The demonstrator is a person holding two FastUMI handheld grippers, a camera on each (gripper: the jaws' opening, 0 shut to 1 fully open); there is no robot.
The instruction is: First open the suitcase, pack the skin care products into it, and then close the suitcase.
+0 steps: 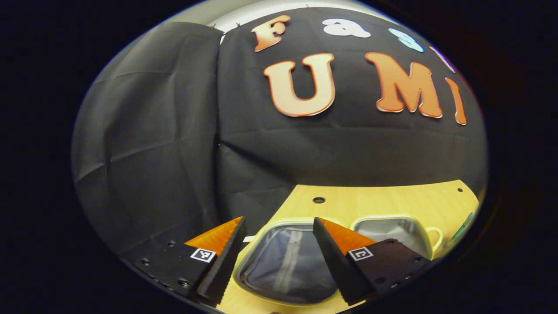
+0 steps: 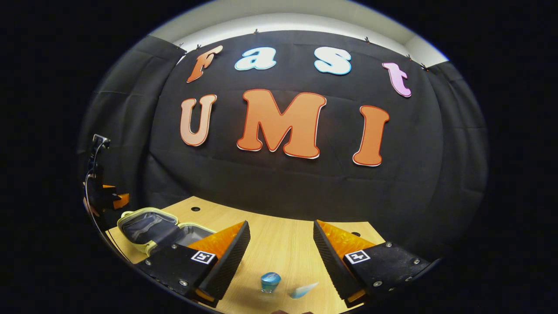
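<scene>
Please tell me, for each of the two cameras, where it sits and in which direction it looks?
Left gripper view: rides on the left gripper, facing forward and down onto the open suitcase on the table; own jaws open.
Right gripper view: rides on the right gripper, facing the table above a small blue bottle; own jaws open.
Shared: suitcase, table, and the booth wall.

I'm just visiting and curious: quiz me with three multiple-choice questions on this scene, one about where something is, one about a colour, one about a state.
1. Where is the suitcase in the right gripper view?
A. on the table's far left
B. at the table's right edge
C. between the fingers

2. What colour is the small bottle?
A. red
B. blue
C. black

3. The suitcase is:
A. zipped shut
B. lying open
C. standing upright

Answers: 1 A, it lies left of the right gripper. 2 B, its body looks blue. 3 B, both halves show their linings.
</scene>
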